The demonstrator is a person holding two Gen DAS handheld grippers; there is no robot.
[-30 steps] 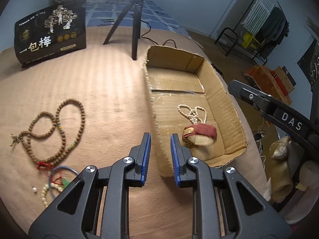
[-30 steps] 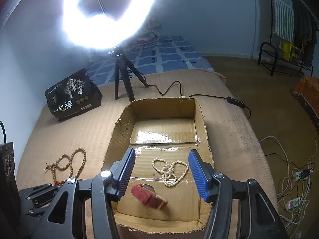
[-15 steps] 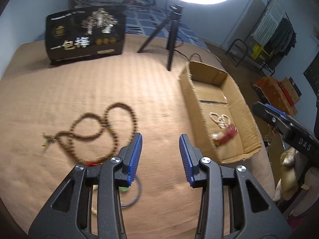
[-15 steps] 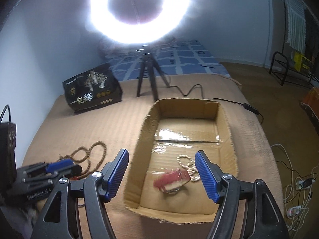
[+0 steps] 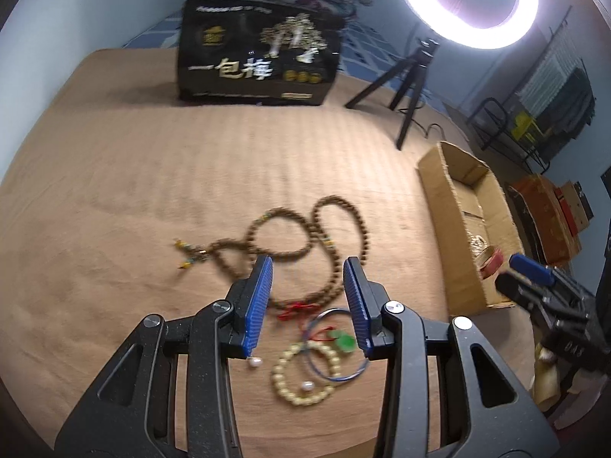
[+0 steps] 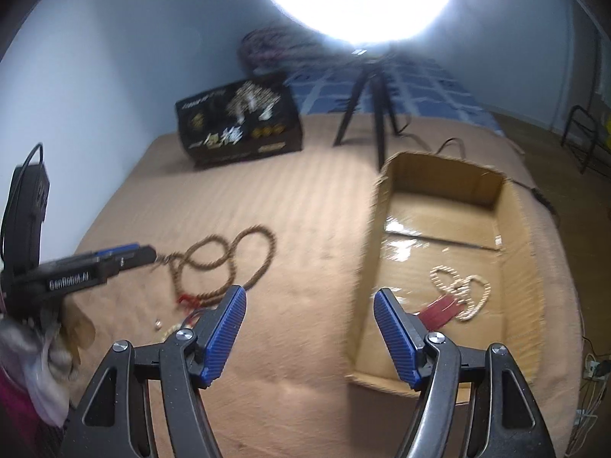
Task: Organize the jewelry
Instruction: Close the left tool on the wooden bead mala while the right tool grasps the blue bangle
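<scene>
A long brown bead necklace point(image 5: 305, 236) lies on the tan bed cover, also in the right wrist view point(image 6: 225, 255). Below it lie a cream bead bracelet point(image 5: 305, 374), a thin blue bangle point(image 5: 336, 347) with a green pendant point(image 5: 345, 341), and loose pearls. My left gripper point(image 5: 308, 305) is open and empty, just above this pile. The cardboard box point(image 6: 450, 175) holds a cream necklace point(image 6: 464, 290) and a red bracelet point(image 6: 443, 311). My right gripper point(image 6: 309, 336) is open and empty, over the bed at the box's left wall.
A black printed box point(image 5: 259, 53) stands at the back of the bed. A ring light on a black tripod point(image 5: 408, 87) stands behind the cardboard box. The bed edge runs along the right, with a clothes rack point(image 5: 550, 87) and cables on the floor beyond.
My left gripper has swung left from the cardboard box to the jewelry pile and opened wider. My right gripper has shifted left, from over the box to its left wall.
</scene>
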